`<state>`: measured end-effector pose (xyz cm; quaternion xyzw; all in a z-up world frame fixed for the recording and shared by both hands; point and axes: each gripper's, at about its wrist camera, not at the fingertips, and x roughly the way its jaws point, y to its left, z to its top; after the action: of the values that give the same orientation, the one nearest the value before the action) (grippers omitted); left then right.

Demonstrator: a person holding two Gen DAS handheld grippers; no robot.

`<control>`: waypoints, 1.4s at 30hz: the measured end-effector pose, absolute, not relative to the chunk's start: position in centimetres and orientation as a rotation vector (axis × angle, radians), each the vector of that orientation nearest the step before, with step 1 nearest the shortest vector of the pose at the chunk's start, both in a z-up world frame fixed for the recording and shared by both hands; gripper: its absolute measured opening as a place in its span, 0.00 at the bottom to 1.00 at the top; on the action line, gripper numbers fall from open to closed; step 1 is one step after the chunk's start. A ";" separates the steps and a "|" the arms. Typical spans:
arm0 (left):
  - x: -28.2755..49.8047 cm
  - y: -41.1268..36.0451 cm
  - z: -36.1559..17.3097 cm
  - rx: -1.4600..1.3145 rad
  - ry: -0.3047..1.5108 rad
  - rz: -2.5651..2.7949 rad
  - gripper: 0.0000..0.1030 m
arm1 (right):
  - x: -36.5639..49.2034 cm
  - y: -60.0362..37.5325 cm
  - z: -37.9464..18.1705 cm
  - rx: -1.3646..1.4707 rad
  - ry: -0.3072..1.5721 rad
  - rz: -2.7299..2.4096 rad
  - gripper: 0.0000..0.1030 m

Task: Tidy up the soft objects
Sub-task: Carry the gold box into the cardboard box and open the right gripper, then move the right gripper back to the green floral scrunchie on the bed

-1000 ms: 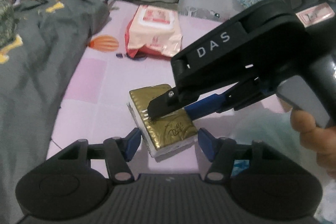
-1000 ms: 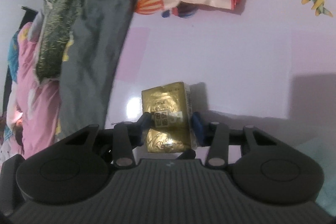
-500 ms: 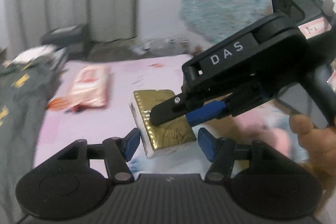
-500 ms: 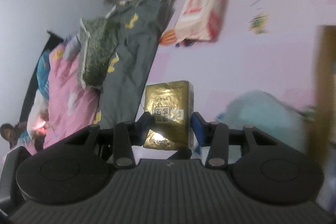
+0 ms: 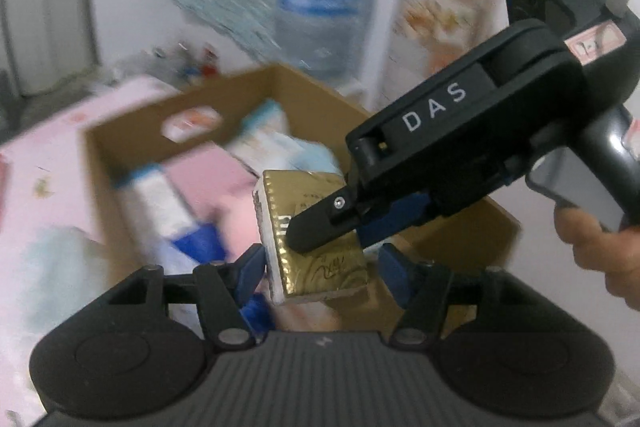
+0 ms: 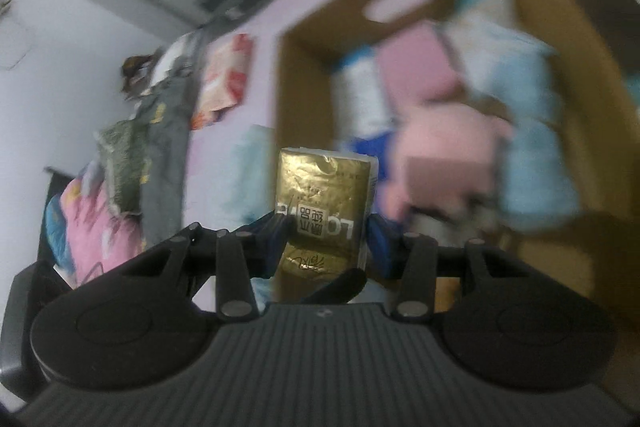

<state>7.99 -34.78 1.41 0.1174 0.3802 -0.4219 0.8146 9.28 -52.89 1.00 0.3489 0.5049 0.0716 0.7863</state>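
The right gripper clenches the gold tissue pack above the cardboard box (left gripper released), and should release only once over a free gap inside.

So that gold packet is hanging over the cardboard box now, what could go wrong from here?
The right gripper pinches the gold packet only near its lower end, so it might twist or slip. The cardboard box already looks crowded with soft packs, so the packet may land on top and slide.
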 end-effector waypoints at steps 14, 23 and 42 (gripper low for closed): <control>8.9 -35.7 -2.1 0.201 1.020 -0.959 0.64 | 6.2 -56.6 -6.3 0.778 1.242 0.069 0.44; 9.2 -31.0 0.6 0.176 0.917 -0.887 0.70 | 7.3 -56.5 -6.2 0.764 1.218 0.058 0.47; 9.9 -6.3 1.6 -0.009 0.782 -0.313 0.77 | 12.2 -44.8 1.2 0.687 1.039 0.377 0.58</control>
<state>9.90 -6.25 1.61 -0.0044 0.3794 -0.1518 0.9127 12.25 -44.79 1.21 0.3197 0.4837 0.1754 0.7957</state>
